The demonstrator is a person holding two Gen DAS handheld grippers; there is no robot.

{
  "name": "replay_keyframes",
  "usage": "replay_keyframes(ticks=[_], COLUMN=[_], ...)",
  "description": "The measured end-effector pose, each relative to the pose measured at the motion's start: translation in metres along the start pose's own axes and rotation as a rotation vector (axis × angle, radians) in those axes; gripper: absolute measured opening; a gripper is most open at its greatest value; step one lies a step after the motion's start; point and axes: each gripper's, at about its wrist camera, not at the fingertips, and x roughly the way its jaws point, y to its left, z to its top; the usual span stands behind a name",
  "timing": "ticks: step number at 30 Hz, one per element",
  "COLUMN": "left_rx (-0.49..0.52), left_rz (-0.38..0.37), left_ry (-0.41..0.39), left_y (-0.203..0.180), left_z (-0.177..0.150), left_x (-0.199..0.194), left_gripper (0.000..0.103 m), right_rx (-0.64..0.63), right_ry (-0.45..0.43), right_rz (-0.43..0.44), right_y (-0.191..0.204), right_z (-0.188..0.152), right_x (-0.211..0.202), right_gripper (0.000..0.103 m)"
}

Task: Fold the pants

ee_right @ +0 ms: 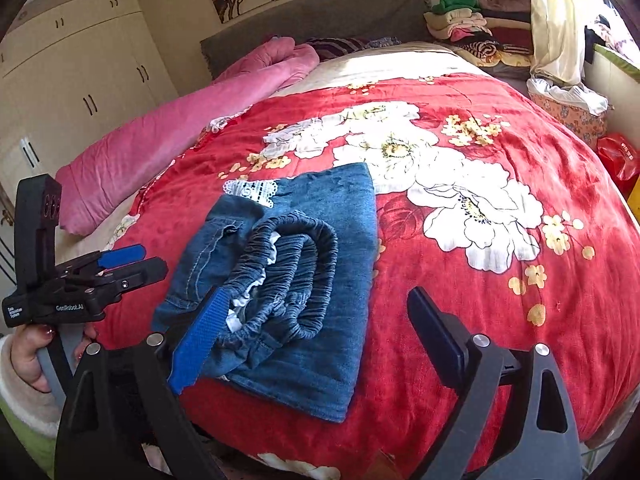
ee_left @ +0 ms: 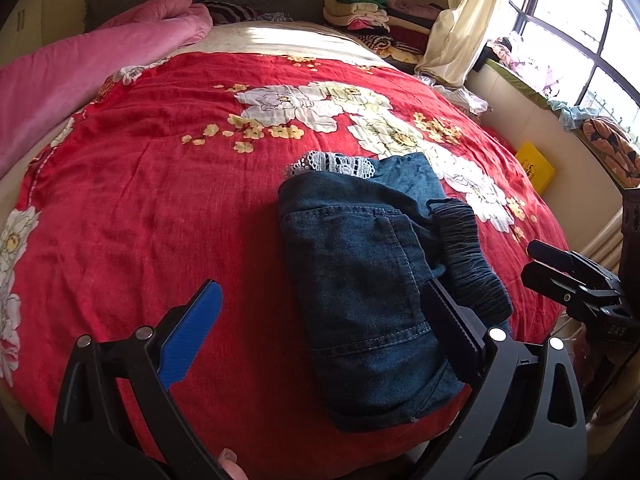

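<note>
Blue denim pants (ee_left: 360,264) lie folded into a compact bundle on the red flowered bedspread (ee_left: 140,208), near the bed's front edge. The elastic waistband (ee_right: 292,264) is on top and a white lace trim (ee_right: 252,192) shows at the far end. My left gripper (ee_left: 320,312) is open and empty, its jaws wide above the bundle's left part. My right gripper (ee_right: 316,312) is open and empty, spread over the near end of the pants (ee_right: 320,320). Each gripper shows in the other's view: the right (ee_left: 538,262) and the left (ee_right: 136,260).
A pink quilt (ee_left: 80,76) lies along the bed's left side. Stacked folded clothes (ee_left: 372,20) sit at the far right corner by the headboard. A curtain and window (ee_left: 580,32) are on the right. Wardrobes (ee_right: 80,80) stand to the left.
</note>
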Motion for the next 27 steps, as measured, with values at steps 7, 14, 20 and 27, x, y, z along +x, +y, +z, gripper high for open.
replay_keyframes(ticks=[7, 14, 20, 27], left_rx=[-0.003, 0.006, 0.006, -0.006], left_rz=[0.004, 0.008, 0.004, -0.010], left_ry=[0.034, 0.054, 0.061, 0.072], left_y=[0.000, -0.006, -0.007, -0.008], left_z=[-0.006, -0.007, -0.007, -0.007], left_x=[0.019, 0.036, 0.043, 0.050], left_gripper=[0.093, 0.093, 0.093, 0.093], right_rx=[0.052, 0.103, 0.115, 0.122], right_ry=[0.041, 0.099, 0.120, 0.116], right_rz=[0.012, 0.069, 0.121, 0.159], right_y=[-0.014, -0.025, -0.025, -0.025], right_z=[0.001, 0.003, 0.008, 0.006], right_x=[0.024, 0.049, 0.064, 0.070], right_gripper=[0.090, 0.090, 0.090, 0.077])
